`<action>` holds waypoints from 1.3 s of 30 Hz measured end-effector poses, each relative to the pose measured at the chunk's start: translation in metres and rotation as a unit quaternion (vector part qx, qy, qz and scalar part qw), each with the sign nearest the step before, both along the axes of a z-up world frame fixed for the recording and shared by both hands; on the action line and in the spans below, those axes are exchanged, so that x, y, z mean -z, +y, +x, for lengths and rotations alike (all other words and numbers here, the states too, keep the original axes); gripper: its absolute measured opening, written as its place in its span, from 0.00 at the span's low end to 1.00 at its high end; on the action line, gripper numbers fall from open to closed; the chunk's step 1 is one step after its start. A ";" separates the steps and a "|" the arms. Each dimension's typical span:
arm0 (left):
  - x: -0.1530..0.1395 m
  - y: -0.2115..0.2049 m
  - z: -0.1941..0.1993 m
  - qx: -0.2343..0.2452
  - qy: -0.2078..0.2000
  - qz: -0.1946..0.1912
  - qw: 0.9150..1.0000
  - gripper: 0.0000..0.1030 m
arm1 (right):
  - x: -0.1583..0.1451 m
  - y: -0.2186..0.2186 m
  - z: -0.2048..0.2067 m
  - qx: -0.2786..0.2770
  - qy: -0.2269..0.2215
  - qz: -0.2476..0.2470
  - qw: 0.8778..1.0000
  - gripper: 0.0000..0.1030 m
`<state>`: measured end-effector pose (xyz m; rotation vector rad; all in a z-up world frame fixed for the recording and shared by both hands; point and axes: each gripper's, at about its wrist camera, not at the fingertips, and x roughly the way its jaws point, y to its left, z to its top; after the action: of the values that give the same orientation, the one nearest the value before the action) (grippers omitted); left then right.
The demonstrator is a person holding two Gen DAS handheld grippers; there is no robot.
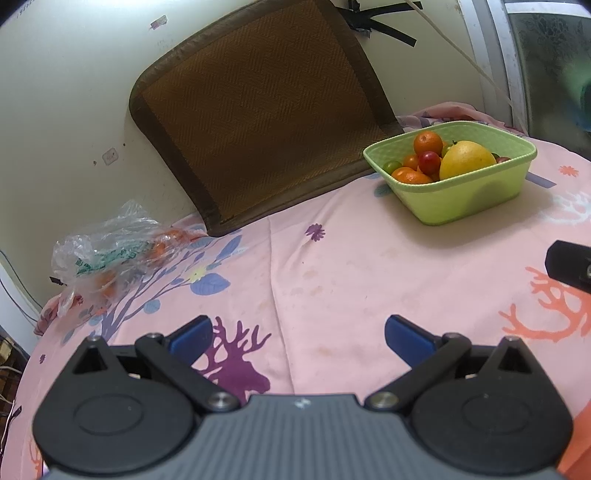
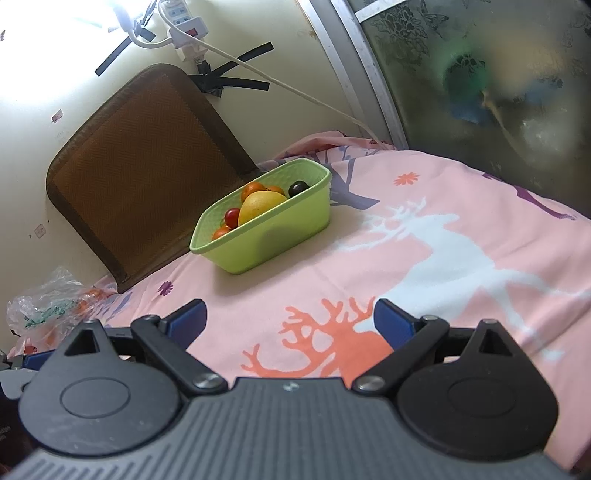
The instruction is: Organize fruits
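A light green basket [image 1: 465, 199] stands on the pink cloth at the back, also seen in the right wrist view [image 2: 273, 236]. It holds a large yellow fruit [image 1: 467, 158], oranges [image 1: 427, 142], a red round fruit [image 1: 429, 161] and a dark fruit [image 2: 297, 189]. A clear plastic bag [image 1: 110, 254] with small orange fruits lies at the far left near the wall, and shows in the right wrist view [image 2: 44, 306]. My left gripper [image 1: 297, 339] is open and empty over the cloth. My right gripper [image 2: 290, 319] is open and empty, well short of the basket.
A brown woven cushion [image 1: 258, 110] leans on the wall behind the basket. A power strip and taped cable [image 2: 184, 26] hang on the wall. A frosted glass door [image 2: 480, 92] stands at the right. The pink deer-print cloth [image 1: 332, 266] covers the surface.
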<state>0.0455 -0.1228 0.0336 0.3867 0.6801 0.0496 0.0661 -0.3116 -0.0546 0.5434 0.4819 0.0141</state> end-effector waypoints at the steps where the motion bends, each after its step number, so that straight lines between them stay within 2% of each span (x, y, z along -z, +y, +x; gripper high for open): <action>1: 0.000 0.000 0.000 0.000 0.000 0.000 1.000 1.00 | 0.000 0.000 0.000 0.000 0.000 0.000 1.000 0.96; 39: 0.005 0.004 0.000 -0.004 0.009 0.000 1.000 1.00 | 0.004 0.004 0.002 -0.003 0.005 0.006 1.000 0.96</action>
<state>0.0454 -0.1186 0.0282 0.3854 0.6991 0.0537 0.0679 -0.3079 -0.0581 0.5534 0.4937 0.0199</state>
